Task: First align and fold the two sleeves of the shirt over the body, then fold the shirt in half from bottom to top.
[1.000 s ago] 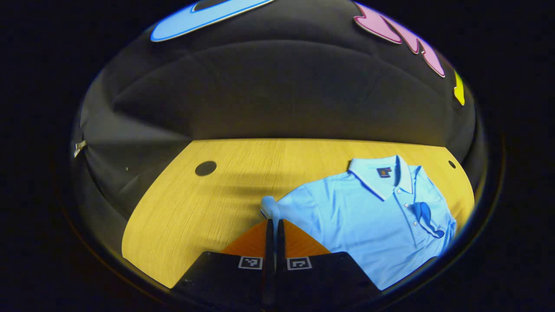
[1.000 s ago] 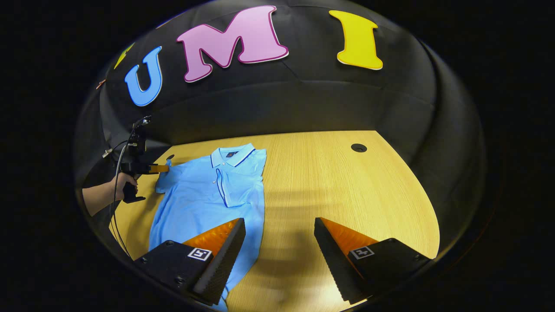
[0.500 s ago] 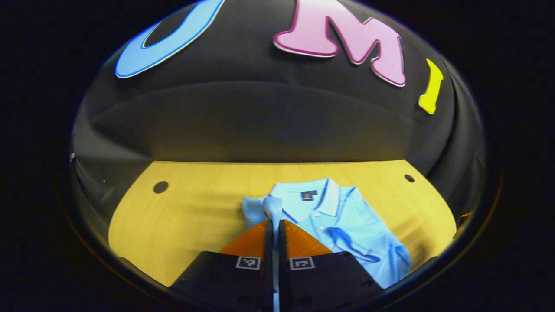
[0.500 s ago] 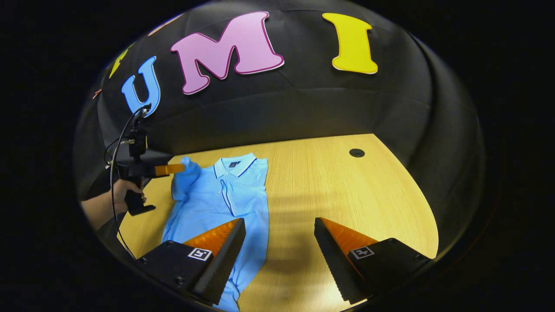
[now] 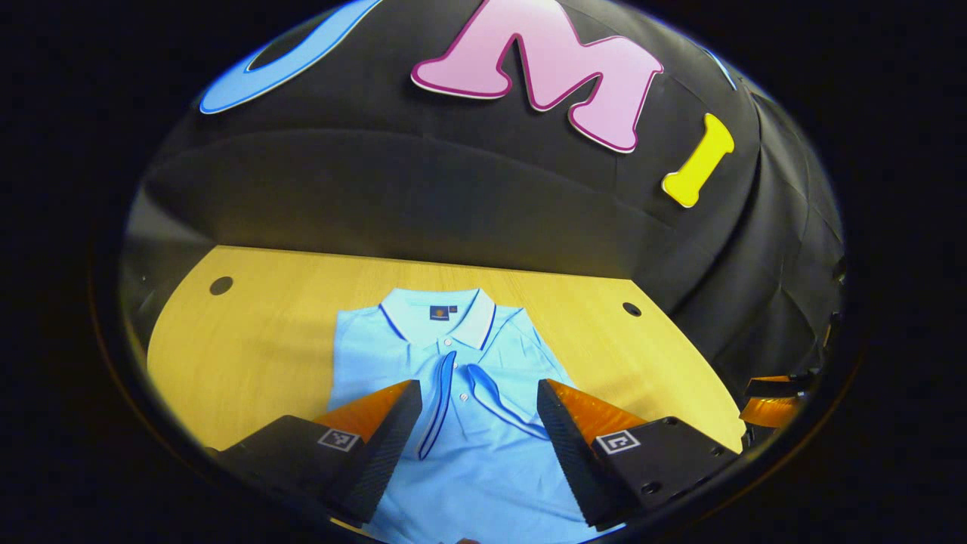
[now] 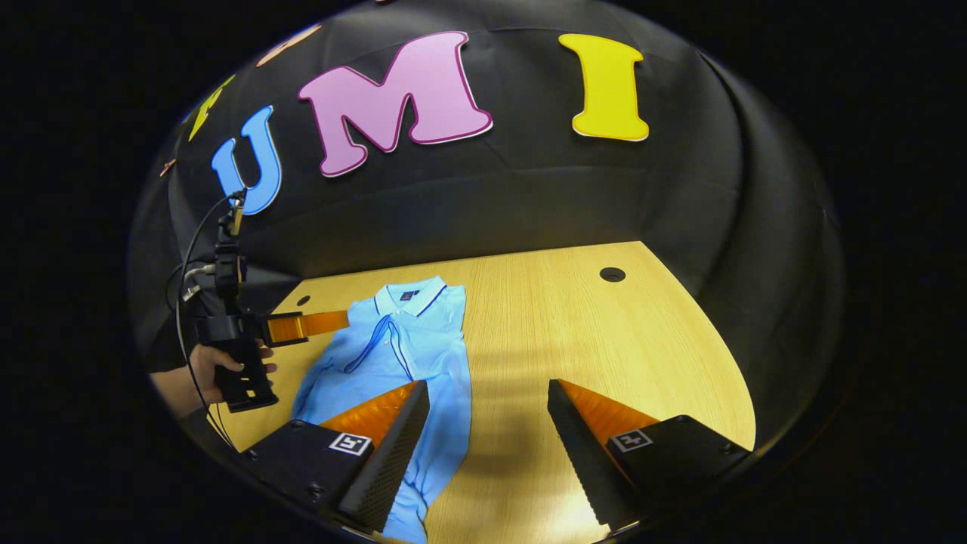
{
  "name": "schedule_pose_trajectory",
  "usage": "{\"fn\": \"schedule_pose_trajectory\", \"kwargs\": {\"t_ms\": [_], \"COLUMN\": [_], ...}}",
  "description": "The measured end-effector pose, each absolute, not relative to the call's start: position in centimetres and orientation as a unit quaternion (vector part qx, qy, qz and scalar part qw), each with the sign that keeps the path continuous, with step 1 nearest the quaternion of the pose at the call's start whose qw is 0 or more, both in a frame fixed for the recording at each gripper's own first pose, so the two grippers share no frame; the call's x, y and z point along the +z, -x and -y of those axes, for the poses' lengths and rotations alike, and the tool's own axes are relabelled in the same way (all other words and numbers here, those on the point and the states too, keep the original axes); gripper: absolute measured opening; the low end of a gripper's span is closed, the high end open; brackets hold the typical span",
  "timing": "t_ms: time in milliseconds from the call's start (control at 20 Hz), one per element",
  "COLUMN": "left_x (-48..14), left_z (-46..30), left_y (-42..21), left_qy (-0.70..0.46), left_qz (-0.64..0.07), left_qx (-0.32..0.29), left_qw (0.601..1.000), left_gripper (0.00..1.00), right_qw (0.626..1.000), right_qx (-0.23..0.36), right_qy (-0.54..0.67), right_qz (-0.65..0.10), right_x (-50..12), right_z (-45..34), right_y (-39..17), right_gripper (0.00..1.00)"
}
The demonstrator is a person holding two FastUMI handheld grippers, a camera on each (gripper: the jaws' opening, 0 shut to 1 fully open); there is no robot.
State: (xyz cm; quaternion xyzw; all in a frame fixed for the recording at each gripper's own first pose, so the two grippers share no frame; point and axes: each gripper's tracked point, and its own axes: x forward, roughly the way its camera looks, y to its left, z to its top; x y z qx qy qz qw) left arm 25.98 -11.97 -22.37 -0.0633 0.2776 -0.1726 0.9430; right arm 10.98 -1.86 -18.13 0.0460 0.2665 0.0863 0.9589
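A light blue polo shirt [image 5: 461,453] lies flat on the wooden table [image 5: 249,340], collar toward the wall. Both sleeves lie folded over its body: the left sleeve [image 5: 434,400] and the right sleeve [image 5: 502,404], their dark trims meeting near the buttons. My left gripper [image 5: 476,423] hovers open above the shirt's middle, nothing between its fingers. In the right gripper view the shirt [image 6: 412,351] lies at the left, and the left gripper [image 6: 336,323], held by a hand [image 6: 204,370], sits over its left shoulder. My right gripper [image 6: 487,423] stands open above the shirt's right edge and bare table.
The table [image 6: 604,340] has a round hole at the far right [image 6: 612,273] and another at the far left [image 5: 220,285]. The black booth wall rises close behind the collar. Open wood stretches right of the shirt. The right gripper [image 5: 770,389] peeks in at the right edge.
My left gripper carried the left sleeve rightward over the shirt's body, let it go and opened. The right gripper stayed open and barely moved.
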Motion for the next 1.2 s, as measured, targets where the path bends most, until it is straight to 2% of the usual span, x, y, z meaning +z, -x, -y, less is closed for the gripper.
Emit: {"fn": "schedule_pose_trajectory", "kwargs": {"t_ms": [450, 600, 850, 1200], "left_x": [-20.2, -21.8, -26.7, -33.5], "left_z": [4.0, 2.5, 3.4, 4.1], "left_y": [-10.4, -4.4, 3.0, 6.5], "left_qy": [0.036, 0.019, -0.002, -0.029], "left_qz": [-0.265, -0.289, -0.332, -0.374], "left_qx": [-0.115, -0.105, -0.126, -0.12], "left_qw": [0.957, 0.951, 0.935, 0.919], "left_gripper": [0.97, 0.98, 0.98, 0.98], "right_qw": [0.941, 0.932, 0.917, 0.903], "right_qx": [0.111, 0.113, 0.113, 0.088], "right_qy": [-0.035, -0.03, -0.03, -0.032], "right_qz": [-0.319, -0.343, -0.381, -0.42], "right_x": [-21.1, -23.4, -27.7, -33.0], "right_z": [-3.4, -5.2, -7.5, -8.5], "right_y": [-1.5, 2.0, 6.7, 8.9], "right_gripper": [0.99, 0.98, 0.98, 0.98]}}
